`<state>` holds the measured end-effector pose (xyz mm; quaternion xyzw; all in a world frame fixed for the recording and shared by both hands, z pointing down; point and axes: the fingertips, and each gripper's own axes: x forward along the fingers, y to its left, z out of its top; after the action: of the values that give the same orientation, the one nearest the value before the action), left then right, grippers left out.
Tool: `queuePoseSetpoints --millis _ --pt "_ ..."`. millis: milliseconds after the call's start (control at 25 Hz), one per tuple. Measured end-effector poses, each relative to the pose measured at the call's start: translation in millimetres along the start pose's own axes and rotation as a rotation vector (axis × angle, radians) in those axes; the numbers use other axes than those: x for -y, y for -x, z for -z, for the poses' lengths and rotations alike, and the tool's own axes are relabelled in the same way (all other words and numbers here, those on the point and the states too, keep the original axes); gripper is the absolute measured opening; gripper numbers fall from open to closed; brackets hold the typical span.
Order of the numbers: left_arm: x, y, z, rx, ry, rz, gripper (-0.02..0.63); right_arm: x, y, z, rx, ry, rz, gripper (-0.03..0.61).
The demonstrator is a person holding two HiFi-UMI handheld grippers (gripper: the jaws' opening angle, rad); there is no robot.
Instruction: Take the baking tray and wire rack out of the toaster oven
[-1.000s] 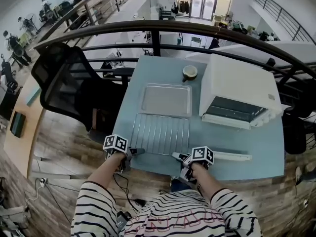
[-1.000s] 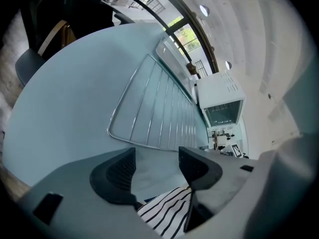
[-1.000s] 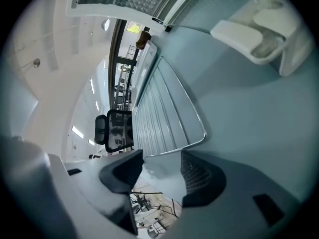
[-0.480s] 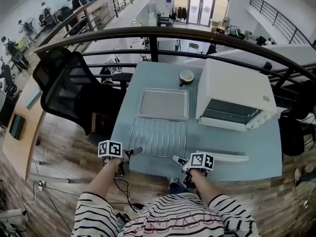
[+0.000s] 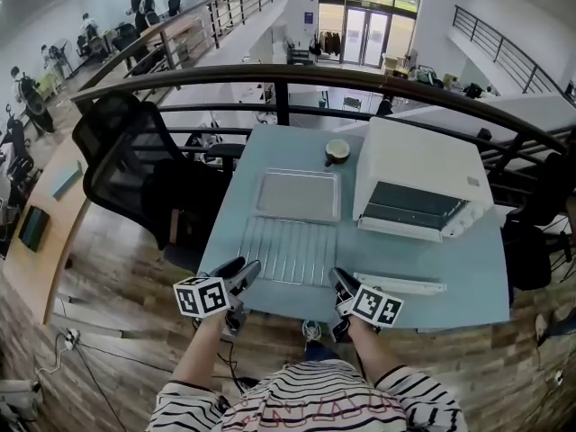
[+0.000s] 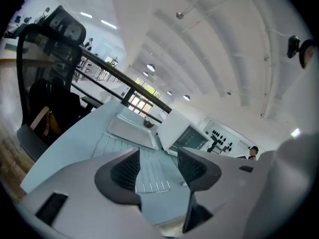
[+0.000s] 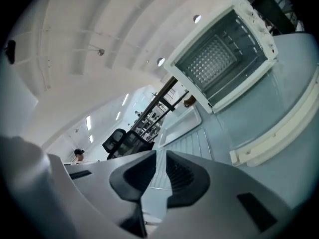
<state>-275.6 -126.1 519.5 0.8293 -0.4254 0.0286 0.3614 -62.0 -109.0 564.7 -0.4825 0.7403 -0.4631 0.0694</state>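
Pale blue worktop (image 5: 468, 277) fills the middle of the head view, set against a dark curved railing (image 5: 297, 72) on an upper level, with an open hall below and a black mesh chair (image 5: 121, 165) at its left edge. On it the white toaster oven (image 5: 423, 174) stands at the right, front toward the person. The baking tray (image 5: 299, 195) lies flat just left of the oven, and the wire rack (image 5: 290, 250) lies flat on the near side of the tray, edge close to edge. A small cup (image 5: 337, 151) sits behind the tray, and a long white piece (image 5: 400, 284) lies near the front edge below the oven. Both grippers hang at the near edge of the worktop, clear of everything. The left gripper (image 5: 241, 271) has its jaws wide apart, and its own view shows only the rack and worktop far beyond the gap. The right gripper (image 5: 342, 283) has just been closing its jaws; they now stand at a narrow gap with nothing between them. Judging by how things lie, the task looks complete: tray and rack are both out on the worktop, and the right gripper view shows no shelf or pan in the oven's cavity, as far as that angle lets me tell. Nothing seems left except perhaps to draw the grippers away.
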Motion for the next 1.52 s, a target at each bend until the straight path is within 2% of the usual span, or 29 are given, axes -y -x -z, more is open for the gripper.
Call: queuePoseSetpoints --millis 160,280,440,560,680,800,920,1000,1280,1520 --pt "29.9 26.8 -2.0 0.090 -0.067 0.012 0.246 -27.8 31.2 -16.0 0.121 0.143 -0.031 0.055" --pt "45.8 45.8 -0.1 0.152 -0.117 0.012 0.209 -45.4 52.4 -20.1 0.189 0.203 -0.076 0.048" --pt "60.2 73.0 6.6 0.241 -0.159 -0.002 0.142 -56.8 75.7 -12.6 0.213 0.280 -0.087 0.041" --pt "64.5 90.6 13.1 0.303 -0.169 -0.021 0.072 -57.9 87.5 -6.6 0.213 0.300 -0.094 0.037" --pt "64.9 104.3 25.4 0.350 -0.160 -0.057 0.045 -49.9 97.0 -2.6 0.194 0.313 -0.081 0.037" --pt "66.8 113.4 39.2 0.362 -0.148 -0.087 0.038 -45.3 106.8 -1.8 0.177 0.373 -0.072 0.037" --pt "75.7 115.2 51.4 0.353 -0.170 -0.112 0.035 -44.4 116.3 -1.8 0.152 0.489 -0.067 0.037" --pt "84.4 115.8 58.8 0.359 -0.179 -0.131 0.032 -41.1 122.4 0.1 0.126 0.530 -0.068 0.037" --pt "121.5 110.3 89.7 0.385 -0.199 -0.184 0.025 -23.3 150.7 5.6 0.065 0.557 -0.118 0.032" --pt "150.7 108.2 125.3 0.363 -0.211 -0.226 0.025 -6.3 179.2 15.4 0.030 0.545 -0.136 0.029"
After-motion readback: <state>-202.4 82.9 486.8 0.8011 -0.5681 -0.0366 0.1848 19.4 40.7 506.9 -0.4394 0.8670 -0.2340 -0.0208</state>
